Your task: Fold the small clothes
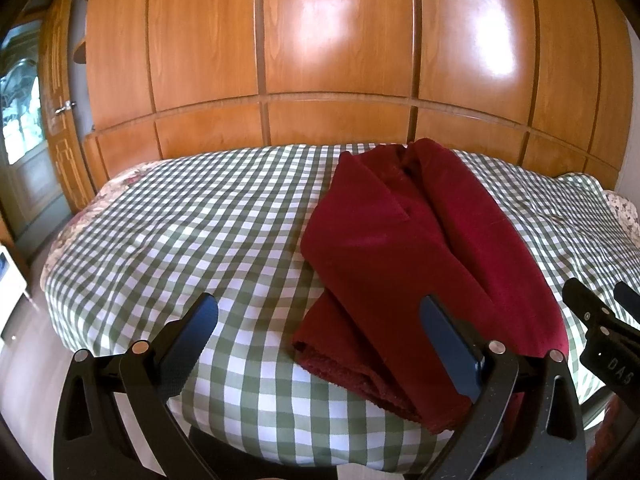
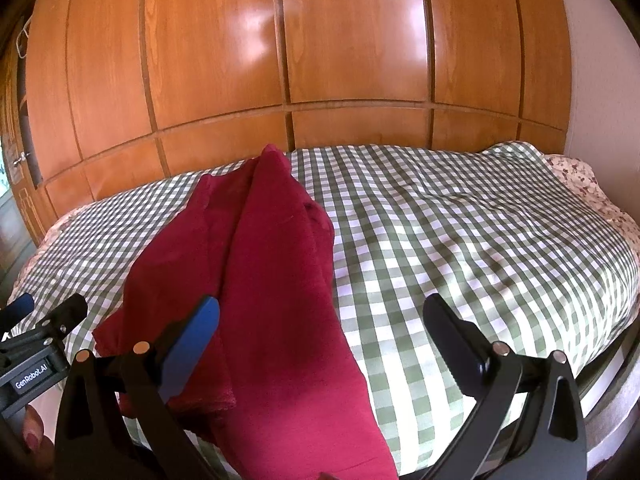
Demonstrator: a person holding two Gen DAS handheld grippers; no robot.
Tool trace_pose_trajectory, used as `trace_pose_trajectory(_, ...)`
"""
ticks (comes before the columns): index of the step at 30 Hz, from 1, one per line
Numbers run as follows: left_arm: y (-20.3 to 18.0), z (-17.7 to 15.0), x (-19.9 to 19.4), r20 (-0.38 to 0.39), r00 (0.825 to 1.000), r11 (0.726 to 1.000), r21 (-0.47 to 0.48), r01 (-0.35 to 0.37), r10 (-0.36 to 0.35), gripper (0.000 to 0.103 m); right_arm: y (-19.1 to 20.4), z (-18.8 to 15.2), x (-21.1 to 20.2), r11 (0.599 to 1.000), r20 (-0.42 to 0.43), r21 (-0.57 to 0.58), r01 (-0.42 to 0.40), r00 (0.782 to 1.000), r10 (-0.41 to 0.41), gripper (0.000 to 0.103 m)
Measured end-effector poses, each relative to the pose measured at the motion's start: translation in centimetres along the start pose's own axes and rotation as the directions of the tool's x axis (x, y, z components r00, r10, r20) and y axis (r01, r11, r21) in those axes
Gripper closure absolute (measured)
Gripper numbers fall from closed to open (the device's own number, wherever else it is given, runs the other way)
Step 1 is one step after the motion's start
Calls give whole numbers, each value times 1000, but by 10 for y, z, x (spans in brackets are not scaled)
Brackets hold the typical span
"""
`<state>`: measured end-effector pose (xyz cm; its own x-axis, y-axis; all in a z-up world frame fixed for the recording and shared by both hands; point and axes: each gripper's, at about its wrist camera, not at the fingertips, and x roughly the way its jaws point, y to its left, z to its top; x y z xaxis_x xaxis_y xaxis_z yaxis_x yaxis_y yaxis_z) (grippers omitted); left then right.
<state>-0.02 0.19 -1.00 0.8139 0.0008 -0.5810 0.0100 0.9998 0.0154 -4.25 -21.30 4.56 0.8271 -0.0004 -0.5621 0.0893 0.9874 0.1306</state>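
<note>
A dark red fleece garment [image 1: 404,248] lies lengthwise on the green-and-white checked bedspread [image 1: 192,232], folded into a long strip with a lower layer poking out at the near left. It also shows in the right wrist view [image 2: 276,280]. My left gripper [image 1: 320,320] is open and empty, hovering over the garment's near left edge. My right gripper [image 2: 320,320] is open and empty over the garment's near right side. The right gripper shows at the right edge of the left wrist view [image 1: 600,308]; the left gripper shows at the left edge of the right wrist view [image 2: 44,312].
A glossy wooden wardrobe [image 1: 328,40] runs behind the bed. A floral sheet [image 2: 576,176] shows at the bed's far corners. A door [image 1: 60,112] and a window [image 1: 20,116] are at the far left. The bedspread [image 2: 480,240] spreads right of the garment.
</note>
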Motion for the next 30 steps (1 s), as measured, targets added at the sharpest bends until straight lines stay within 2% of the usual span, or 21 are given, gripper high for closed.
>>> trace_pose_trajectory(30,-1,3,4,-19,999,999,-6,33,-33,4,-1,0,1,1000,-4,-4,6,1000,-6,2)
